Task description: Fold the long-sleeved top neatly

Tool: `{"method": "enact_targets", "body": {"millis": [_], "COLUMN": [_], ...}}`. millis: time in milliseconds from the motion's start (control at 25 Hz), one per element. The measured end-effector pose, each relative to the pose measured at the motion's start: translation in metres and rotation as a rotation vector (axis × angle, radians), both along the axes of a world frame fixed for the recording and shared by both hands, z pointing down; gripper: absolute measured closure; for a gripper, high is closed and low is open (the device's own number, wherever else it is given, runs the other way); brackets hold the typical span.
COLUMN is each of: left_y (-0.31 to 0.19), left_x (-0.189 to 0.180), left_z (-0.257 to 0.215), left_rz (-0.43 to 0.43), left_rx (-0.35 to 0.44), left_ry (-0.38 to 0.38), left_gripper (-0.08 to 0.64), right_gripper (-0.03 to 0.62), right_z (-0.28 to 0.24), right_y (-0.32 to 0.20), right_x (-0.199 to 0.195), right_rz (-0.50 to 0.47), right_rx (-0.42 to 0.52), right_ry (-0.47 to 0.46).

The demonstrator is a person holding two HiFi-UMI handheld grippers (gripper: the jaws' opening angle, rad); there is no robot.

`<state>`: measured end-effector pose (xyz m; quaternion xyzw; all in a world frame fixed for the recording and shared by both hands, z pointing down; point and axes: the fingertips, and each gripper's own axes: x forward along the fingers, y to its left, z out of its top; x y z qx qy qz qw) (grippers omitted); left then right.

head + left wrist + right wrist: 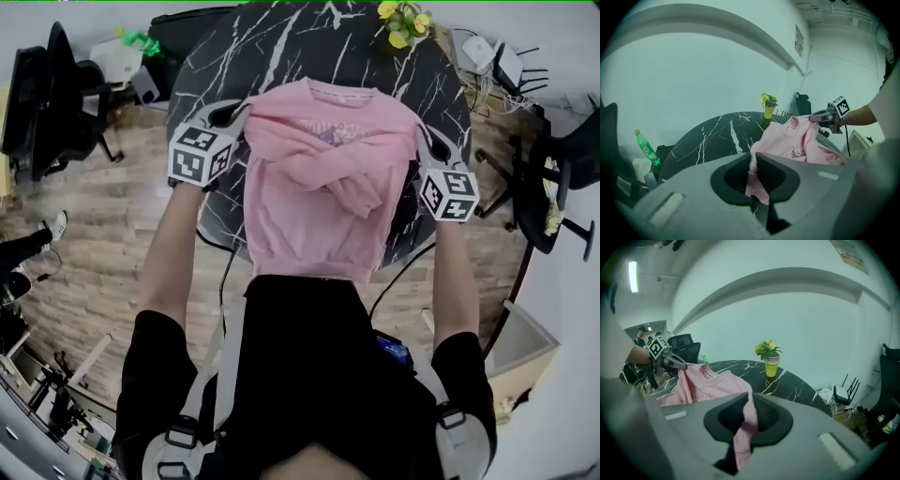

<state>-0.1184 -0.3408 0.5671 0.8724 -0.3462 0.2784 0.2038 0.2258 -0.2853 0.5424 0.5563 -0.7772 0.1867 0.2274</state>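
- One pink long-sleeved top (323, 187) hangs at the centre of the head view, over one round black marble table (281, 37). Its collar is uppermost and both sleeves are crossed over the chest.
- Two grippers: the left gripper (242, 114) and right gripper (419, 141) each have their jaws clamped on a shoulder of the top.
- One flower pot (401, 23) is at upper right and one green bottle (139, 40) at upper left.

an office: swivel chairs (52, 98), router (841, 393), marble table (225, 84).
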Motion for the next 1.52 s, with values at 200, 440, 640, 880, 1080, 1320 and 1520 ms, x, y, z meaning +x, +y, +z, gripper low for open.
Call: {"method": "enact_targets", "body": {"millis": [200,440,640,880,1080,1320,1520], "left_y": [0.047,0.104,0.140,0.168,0.177,0.183,0.203], "left_x": [-0.012,-0.015,-0.020,-0.025,-0.025,-0.038,-0.039], "left_z": [-0.009,-0.009,0.002,0.042,0.043,0.014,0.006], "left_rz": [0.036,0.063,0.080,0.122,0.115,0.114,0.143], "left_rx": [0.015,0.011,-0.004,-0.077,-0.082,-0.049,-0.025], "left_ry": [0.019,0.034,0.024,-0.042,-0.037,0.025,0.031], "left_gripper": [0.526,0.525,0.523,0.503,0.514,0.517,0.518], "right_gripper": [0.568,0.568,0.568,0.554,0.563,0.568,0.568], "right_z": [-0.006,0.001,0.015,0.050,0.048,0.010,0.005], "right_y": [0.055,0.115,0.146,0.170,0.178,0.181,0.204], "right_x": [-0.008,-0.012,-0.015,-0.023,-0.026,-0.022,-0.023], "right_rz": [0.015,0.023,0.036,0.012,-0.032,-0.040,-0.067], "right_rx": [0.012,-0.003,-0.025,-0.107,-0.102,-0.039,-0.036], "right_ry": [-0.024,-0.072,-0.094,-0.078,-0.028,-0.025,-0.003]}}
